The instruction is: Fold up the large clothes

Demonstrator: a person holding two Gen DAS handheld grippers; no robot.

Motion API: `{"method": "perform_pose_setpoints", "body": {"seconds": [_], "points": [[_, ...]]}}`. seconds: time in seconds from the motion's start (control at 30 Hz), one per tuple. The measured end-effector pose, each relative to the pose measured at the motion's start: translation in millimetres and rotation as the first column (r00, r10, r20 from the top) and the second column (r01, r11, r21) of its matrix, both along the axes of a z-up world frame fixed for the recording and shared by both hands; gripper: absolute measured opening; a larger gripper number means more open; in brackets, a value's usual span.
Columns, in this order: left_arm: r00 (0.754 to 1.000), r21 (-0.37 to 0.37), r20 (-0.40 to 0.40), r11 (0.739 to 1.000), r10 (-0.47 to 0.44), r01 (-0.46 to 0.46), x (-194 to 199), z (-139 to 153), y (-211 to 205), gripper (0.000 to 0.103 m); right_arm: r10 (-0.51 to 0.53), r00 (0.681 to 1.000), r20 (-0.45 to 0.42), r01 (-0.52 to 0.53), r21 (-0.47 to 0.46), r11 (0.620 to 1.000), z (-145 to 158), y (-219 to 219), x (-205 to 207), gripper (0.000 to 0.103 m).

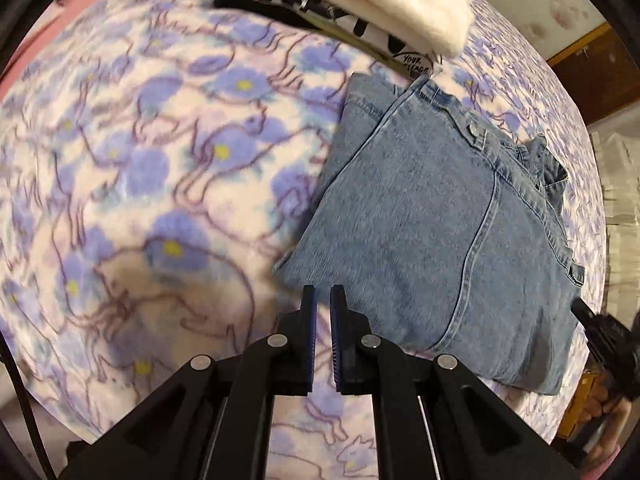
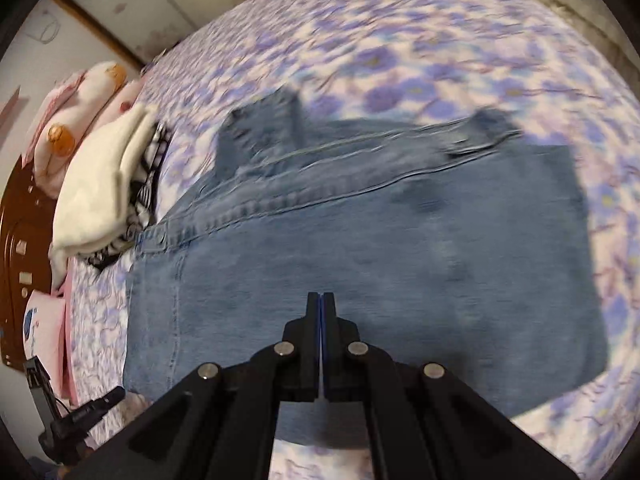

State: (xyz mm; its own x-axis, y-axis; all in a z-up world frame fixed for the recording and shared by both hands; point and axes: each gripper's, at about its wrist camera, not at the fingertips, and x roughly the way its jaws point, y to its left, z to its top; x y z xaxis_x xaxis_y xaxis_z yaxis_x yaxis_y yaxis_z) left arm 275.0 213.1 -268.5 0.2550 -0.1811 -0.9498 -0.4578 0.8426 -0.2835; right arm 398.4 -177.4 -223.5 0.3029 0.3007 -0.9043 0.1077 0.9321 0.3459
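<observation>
Nearest to the left wrist camera, the left gripper [image 1: 323,300] is seen with its two blue-padded fingers almost together; only a narrow slit is left between them and nothing is held in it. It is pointed down at the flowered blanket [image 1: 160,152], just beside the lower left corner of the folded denim garment [image 1: 440,232].

From the right wrist camera, the right gripper [image 2: 321,300] is seen fully closed, pad against pad, with nothing between the pads. It is held over the near part of the denim garment [image 2: 360,264]; whether the cloth is touched cannot be told.

The denim garment is laid flat on the blanket [image 2: 440,60], folded into a rough rectangle, with seams and a metal button [image 1: 473,130] visible near its far edge.

Beyond the far end of the garment, a small pile is placed: a white fleece piece [image 1: 384,4] lies on top of a black-and-white printed cloth [image 1: 304,4], and the printed cloth appears to meet the denim corner. Behind this pile, in the right wrist view, pink pillows [image 2: 80,96] and a dark brown headboard [image 2: 20,240] are seen.
</observation>
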Motion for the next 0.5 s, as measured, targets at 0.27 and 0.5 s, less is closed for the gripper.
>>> {"method": "perform_pose_setpoints", "body": {"seconds": [0.27,0.5], "points": [[0.999,-0.153,-0.031,0.988,0.018,-0.022,-14,-34,-11,0.006,0.011,0.995,-0.101,-0.014,-0.037,0.999,-36,28,16,0.000],[0.999,-0.307,-0.028,0.951,0.026,-0.033,-23,-50,-22,0.020,0.001,0.979,-0.206,-0.013,-0.059,0.998,-65,37,23,0.000]]}}
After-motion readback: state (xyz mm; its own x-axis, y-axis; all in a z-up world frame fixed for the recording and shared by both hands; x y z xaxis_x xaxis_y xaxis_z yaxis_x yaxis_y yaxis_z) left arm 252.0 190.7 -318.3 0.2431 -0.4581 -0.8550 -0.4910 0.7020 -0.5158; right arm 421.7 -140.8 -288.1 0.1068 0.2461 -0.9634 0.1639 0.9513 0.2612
